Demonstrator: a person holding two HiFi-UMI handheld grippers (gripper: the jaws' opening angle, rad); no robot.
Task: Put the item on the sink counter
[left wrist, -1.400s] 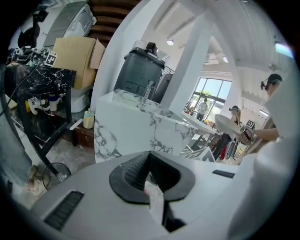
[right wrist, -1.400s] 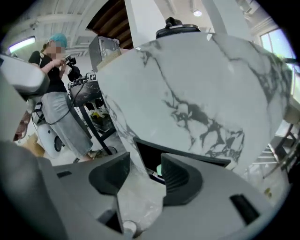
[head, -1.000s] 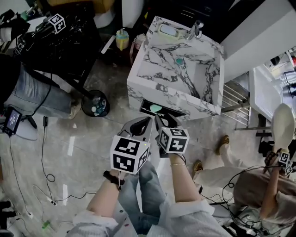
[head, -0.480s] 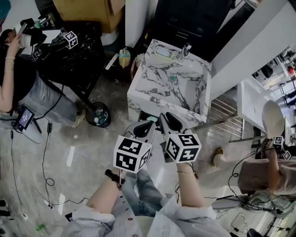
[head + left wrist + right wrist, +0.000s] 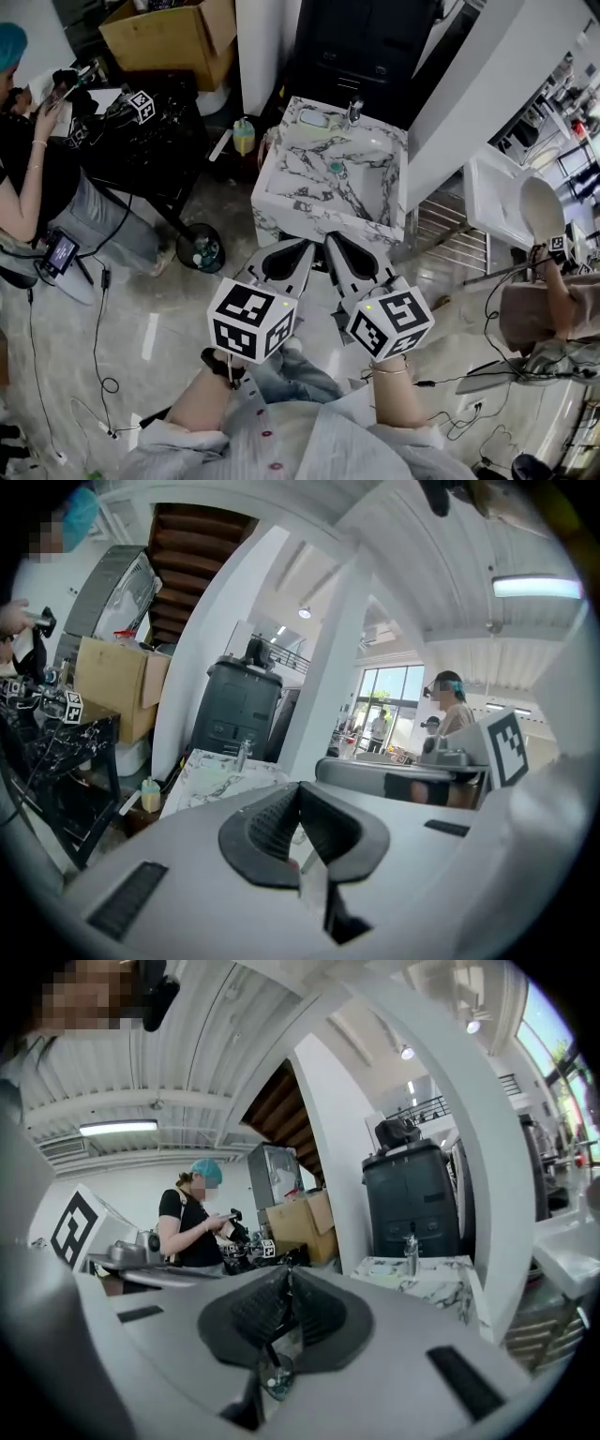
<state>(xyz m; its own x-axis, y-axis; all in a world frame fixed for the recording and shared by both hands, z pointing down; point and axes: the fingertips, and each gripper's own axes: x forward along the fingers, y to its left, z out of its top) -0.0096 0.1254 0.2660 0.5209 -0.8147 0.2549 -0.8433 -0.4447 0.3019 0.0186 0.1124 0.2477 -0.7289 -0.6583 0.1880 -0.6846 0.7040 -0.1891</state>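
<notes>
The marble sink counter (image 5: 309,178) stands ahead of me with a faucet (image 5: 354,111) at its back edge; it also shows in the left gripper view (image 5: 220,775) and the right gripper view (image 5: 422,1274). Both grippers are held up side by side in front of it. My left gripper (image 5: 307,244) (image 5: 300,785) has its pads together. The jaws of my right gripper (image 5: 329,238) (image 5: 286,1269) have just been closing and their tips meet. A thin dark line and a small round teal thing (image 5: 272,1382) show under those pads; I cannot tell if they are held.
A pale dish (image 5: 312,118) lies on the counter and a teal plug (image 5: 336,168) in the basin. A yellow bottle (image 5: 243,136) and a black bin (image 5: 201,249) stand on the floor at left, beside a black table (image 5: 141,141) and a seated person (image 5: 37,169). A metal rack (image 5: 450,234) is at right.
Both grippers have risen from the dark shelf under the sink toward the camera. The sink now sits farther off and higher in the head view. The teal thing on that shelf is hidden.
</notes>
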